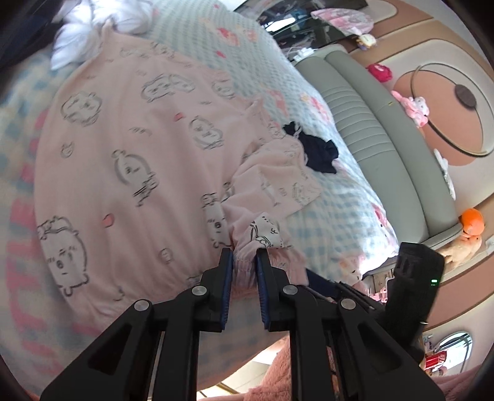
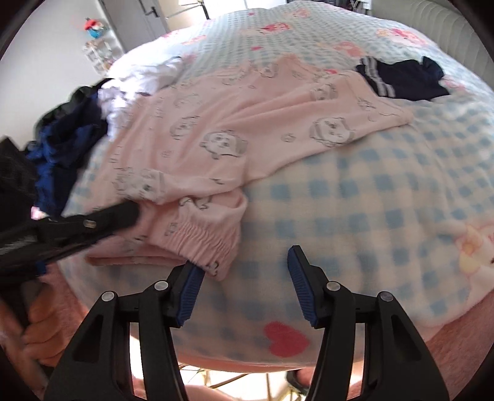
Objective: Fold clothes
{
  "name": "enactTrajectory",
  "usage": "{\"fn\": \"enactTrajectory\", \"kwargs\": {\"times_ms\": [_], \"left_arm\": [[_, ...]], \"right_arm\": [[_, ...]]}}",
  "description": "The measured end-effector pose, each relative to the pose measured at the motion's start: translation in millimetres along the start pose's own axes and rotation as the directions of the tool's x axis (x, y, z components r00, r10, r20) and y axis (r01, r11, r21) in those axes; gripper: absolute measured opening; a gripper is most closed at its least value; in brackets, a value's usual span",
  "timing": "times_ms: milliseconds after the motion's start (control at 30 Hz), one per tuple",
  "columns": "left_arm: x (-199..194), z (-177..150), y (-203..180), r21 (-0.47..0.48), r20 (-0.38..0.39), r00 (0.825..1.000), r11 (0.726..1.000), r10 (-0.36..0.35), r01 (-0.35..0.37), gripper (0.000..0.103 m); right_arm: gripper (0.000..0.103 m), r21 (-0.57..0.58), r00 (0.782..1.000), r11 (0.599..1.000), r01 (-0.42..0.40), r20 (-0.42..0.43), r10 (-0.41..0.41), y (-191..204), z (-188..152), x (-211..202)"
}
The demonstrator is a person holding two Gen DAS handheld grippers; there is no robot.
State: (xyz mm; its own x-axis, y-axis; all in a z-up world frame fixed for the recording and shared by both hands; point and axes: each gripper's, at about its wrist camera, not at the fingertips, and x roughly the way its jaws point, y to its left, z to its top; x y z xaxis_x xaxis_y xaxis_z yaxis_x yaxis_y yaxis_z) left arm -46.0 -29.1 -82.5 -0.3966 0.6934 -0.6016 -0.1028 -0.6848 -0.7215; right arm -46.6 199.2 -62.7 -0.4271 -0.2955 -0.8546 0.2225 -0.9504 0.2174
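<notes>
A: Where the left wrist view is taken first, what is seen of the jaws?

B: The left gripper (image 1: 244, 253) is seen at lower centre, its blue pads nearly together and clamped on the gathered elastic waistband of the pink pajama pants (image 1: 123, 148). The pants are spread across the left and centre of the frame over the blue checked blanket (image 1: 349, 203). A folded-over part of the pink cloth is bunched just above the pads.

A: And what is noted around it?

B: A dark navy garment (image 1: 318, 151) is lying right of centre, touching the edge of the pants. White clothing (image 1: 102, 24) is heaped at upper left. A grey padded headboard (image 1: 370, 123) is seen along the right, with plush toys (image 1: 413, 106) beyond it.

A: What is shown in the right wrist view?

B: The right gripper (image 2: 245, 270) is seen at lower centre with its jaws standing wide apart; nothing is pressed between the pads. The waistband corner of the pants (image 2: 216, 148) is touched by the left-hand pad, while checked blanket (image 2: 370, 200) fills the gap. The other gripper (image 2: 123, 212) is seen entering from the left edge onto the waistband. A hand (image 2: 43, 327) is visible at lower left. The navy garment (image 2: 410, 80) is placed at upper right, and a dark blue heap (image 2: 64, 135) at the left.
</notes>
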Motion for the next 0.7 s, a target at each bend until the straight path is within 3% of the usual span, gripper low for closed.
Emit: {"fn": "enactTrajectory", "kwargs": {"times_ms": [100, 133, 167, 200, 267, 333, 367, 533, 633, 700], "left_arm": [[2.2, 3.1, 8.1, -0.040, -0.016, 0.998, 0.997, -0.068, 0.067, 0.023], [3.5, 4.7, 8.2, -0.041, -0.022, 0.996, 0.995, -0.087, 0.086, 0.032], [6.7, 6.8, 4.4, -0.026, -0.031, 0.995, 0.996, -0.090, 0.089, 0.040], [10.0, 8.8, 0.6, -0.010, -0.040, 0.995, 0.996, -0.093, 0.093, 0.040], [17.6, 12.6, -9.4, 0.039, -0.054, 0.997, 0.997, -0.058, 0.060, 0.033], [25.1, 15.9, -22.4, 0.105, -0.055, 0.998, 0.994, 0.016, -0.010, 0.014], [24.3, 17.7, -29.0, 0.125, -0.044, 0.999, 0.992, 0.022, -0.017, 0.012], [-8.2, 29.2, -58.9, 0.191, 0.089, 0.996, 0.981, -0.012, -0.005, 0.010], [-35.9, 29.0, -60.6, 0.178, 0.174, 0.984, 0.983, 0.024, -0.055, 0.009], [-54.3, 20.3, -54.3, 0.152, 0.216, 0.973, 0.982, 0.075, -0.110, 0.009]], "right_arm": [[0.055, -0.024, 0.990, 0.990, -0.142, -0.018, 0.142, 4.7, -0.9, -5.5], [0.055, -0.022, 0.982, 0.982, -0.187, -0.019, 0.187, 5.0, -1.6, -8.5], [0.055, -0.017, 0.981, 0.980, -0.196, -0.004, 0.196, 4.8, -4.4, -13.2], [0.055, -0.013, 0.983, 0.983, -0.183, 0.010, 0.183, 3.4, -4.8, -15.3], [0.055, 0.006, 0.988, 0.988, -0.152, 0.019, 0.152, -2.6, -5.0, -16.1], [0.055, 0.045, 0.991, 0.990, -0.133, 0.023, 0.132, -10.1, -4.2, -15.5], [0.055, 0.060, 0.992, 0.990, -0.125, 0.023, 0.124, -12.6, -1.7, -15.2], [0.055, 0.097, 0.986, 0.982, -0.165, 0.045, 0.161, -20.9, 8.0, -17.8], [0.056, 0.097, 0.981, 0.977, -0.189, 0.051, 0.185, -19.7, 14.5, -16.7], [0.056, 0.019, 0.991, 0.992, -0.128, 0.050, 0.127, -4.0, 18.0, -17.9]]}}
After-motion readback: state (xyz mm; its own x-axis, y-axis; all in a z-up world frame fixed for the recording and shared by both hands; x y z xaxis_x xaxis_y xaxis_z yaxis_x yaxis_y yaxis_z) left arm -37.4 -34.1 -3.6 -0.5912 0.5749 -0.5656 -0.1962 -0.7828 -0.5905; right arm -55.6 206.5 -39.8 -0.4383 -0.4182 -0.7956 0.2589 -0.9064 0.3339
